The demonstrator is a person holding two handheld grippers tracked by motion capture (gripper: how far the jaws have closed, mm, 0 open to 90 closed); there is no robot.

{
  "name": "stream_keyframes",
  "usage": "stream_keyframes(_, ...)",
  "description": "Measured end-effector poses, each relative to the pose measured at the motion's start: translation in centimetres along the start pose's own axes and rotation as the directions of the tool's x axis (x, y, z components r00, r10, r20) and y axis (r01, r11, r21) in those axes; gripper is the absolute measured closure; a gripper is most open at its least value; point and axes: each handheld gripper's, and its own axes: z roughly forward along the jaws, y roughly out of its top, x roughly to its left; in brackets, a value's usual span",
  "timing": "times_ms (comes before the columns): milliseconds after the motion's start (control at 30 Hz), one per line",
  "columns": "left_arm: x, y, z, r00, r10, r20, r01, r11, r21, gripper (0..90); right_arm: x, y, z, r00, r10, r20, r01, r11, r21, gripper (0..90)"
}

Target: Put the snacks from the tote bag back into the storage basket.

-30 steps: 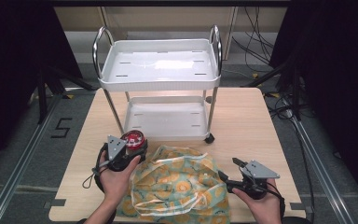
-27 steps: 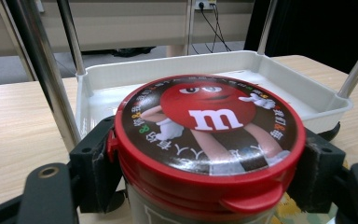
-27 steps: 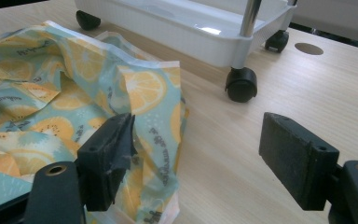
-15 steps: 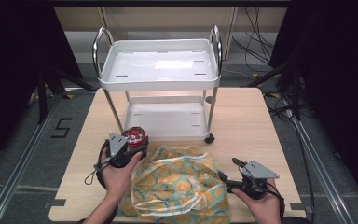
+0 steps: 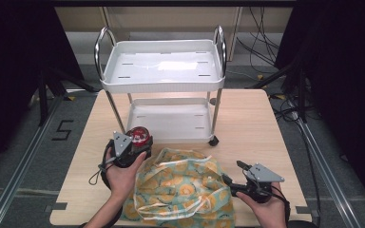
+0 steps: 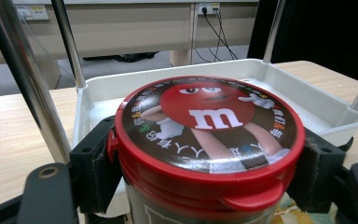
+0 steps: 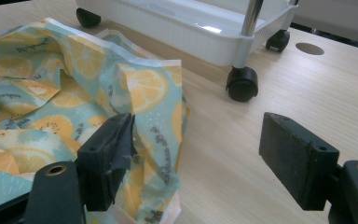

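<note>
A jar with a red lid printed with a red candy figure is clamped between the jaws of my left gripper, lifted just in front of the white cart's lower shelf. In the left gripper view the jar sits squarely between both black pads, with the gripper shut on it. A crumpled bag with a citrus print lies on the table near the front edge. My right gripper stands open at the bag's right edge; its left finger rests against the bag.
The two-tier white cart stands mid-table on black casters. Bare wood table lies to the right of the cart and bag. A round hole in the tabletop shows beyond the cart.
My left gripper has carried the jar a little forward, toward the cart's lower shelf. The right gripper and the bag have stayed put.
</note>
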Motion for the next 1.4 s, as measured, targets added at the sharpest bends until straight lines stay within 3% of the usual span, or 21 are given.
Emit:
stream_keyframes(33,0.0,0.0,0.0,1.0000,0.001,0.000,-0.001,1.0000,-0.001,23.1,0.0,0.0,0.0,1.0000,0.000,0.000,0.000,1.000,0.000,27.1)
stream_keyframes(67,0.0,0.0,0.1,1.0000,0.001,-0.001,-0.001,1.0000,-0.002,23.1,0.3,0.0,0.0,0.9994,0.033,-0.004,-0.033,0.999,0.009,27.1)
stream_keyframes(367,0.1,0.1,0.5,0.9999,0.010,-0.009,-0.010,0.9999,-0.004,23.1,0.1,0.0,0.0,0.9999,0.014,-0.005,-0.014,1.000,0.011,27.1)
stream_keyframes(600,0.1,0.2,0.7,0.9999,-0.008,-0.014,0.008,1.0000,-0.002,23.2,0.1,0.0,0.0,0.9999,0.014,-0.004,-0.014,1.000,0.004,27.1)
stream_keyframes(833,0.1,0.2,1.0,0.9999,0.002,-0.015,-0.002,1.0000,0.002,23.2,0.5,-0.1,0.1,0.9989,0.044,-0.018,-0.043,0.999,0.026,27.1)
stream_keyframes(900,0.0,0.3,1.1,0.9999,0.001,-0.014,-0.001,1.0000,0.003,23.2,0.4,-0.1,0.1,0.9993,0.033,-0.020,-0.032,0.999,0.028,27.1)
stream_keyframes(933,0.0,0.3,1.2,0.9999,0.001,-0.012,-0.001,1.0000,0.002,23.2,0.1,-0.1,0.1,0.9999,-0.010,-0.007,0.010,1.000,0.012,27.1)
stream_keyframes(1067,-0.1,0.4,1.4,1.0000,0.004,-0.008,-0.004,1.0000,0.001,23.1,0.2,-0.1,0.1,0.9996,0.019,-0.021,-0.019,1.000,0.021,27.1)
stream_keyframes(1133,-0.1,0.4,1.4,0.9999,0.004,-0.012,-0.004,1.0000,0.000,23.2,0.0,-0.1,0.2,0.9999,-0.013,-0.004,0.013,1.000,0.005,27.1)
stream_keyframes(1233,0.0,0.5,1.5,0.9999,0.001,-0.014,-0.001,1.0000,0.002,23.2,0.0,-0.1,0.2,0.9999,-0.012,-0.004,0.012,1.000,0.005,27.1)
stream_keyframes(1267,0.0,0.5,1.5,0.9999,-0.001,-0.014,0.001,1.0000,0.001,23.2,0.2,-0.1,0.1,0.9997,0.021,-0.015,-0.020,0.999,0.026,27.0)
stream_keyframes(1400,0.1,0.5,1.7,0.9999,-0.005,-0.016,0.005,1.0000,0.007,23.2,0.3,-0.1,0.2,0.9996,0.025,-0.014,-0.024,0.999,0.021,27.1)
